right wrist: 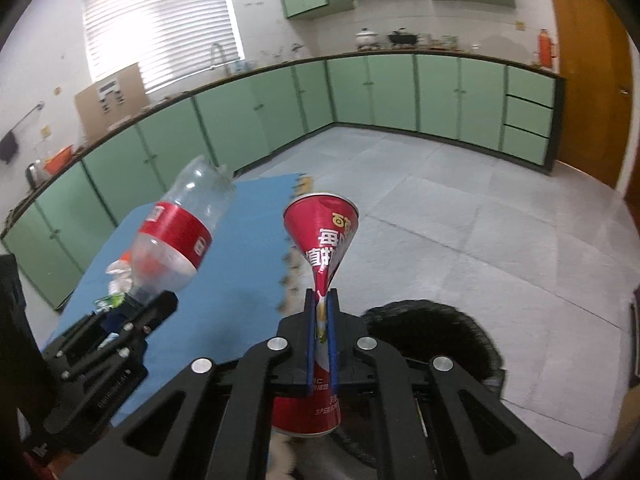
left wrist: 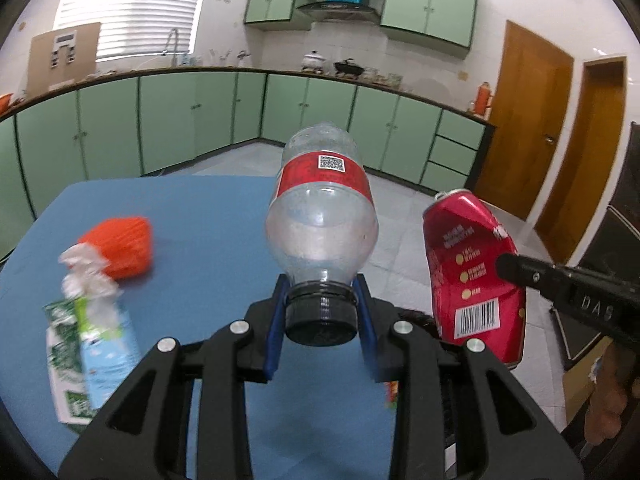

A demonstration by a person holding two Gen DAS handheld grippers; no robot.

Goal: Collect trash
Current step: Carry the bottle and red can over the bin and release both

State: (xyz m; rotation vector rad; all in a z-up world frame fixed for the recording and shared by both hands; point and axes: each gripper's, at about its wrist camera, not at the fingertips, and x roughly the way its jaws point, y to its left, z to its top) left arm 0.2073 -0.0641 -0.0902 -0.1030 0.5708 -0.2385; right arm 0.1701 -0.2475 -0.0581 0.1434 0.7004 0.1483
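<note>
My left gripper (left wrist: 322, 316) is shut on the black cap end of a clear plastic bottle (left wrist: 322, 208) with a red label, held above the blue table (left wrist: 200, 208). The bottle also shows in the right wrist view (right wrist: 176, 236). My right gripper (right wrist: 322, 320) is shut on a crushed red can (right wrist: 324, 236), pinched flat at its middle. The can also shows in the left wrist view (left wrist: 472, 272), to the right of the bottle. A crumpled green-and-white carton (left wrist: 92, 344) with white wrapping and an orange object (left wrist: 120, 246) lie on the table at left.
A round black bin opening (right wrist: 432, 336) sits on the grey tiled floor just beyond and right of the can. Green cabinets (left wrist: 200, 120) line the far walls. Wooden doors (left wrist: 528, 128) stand at the right.
</note>
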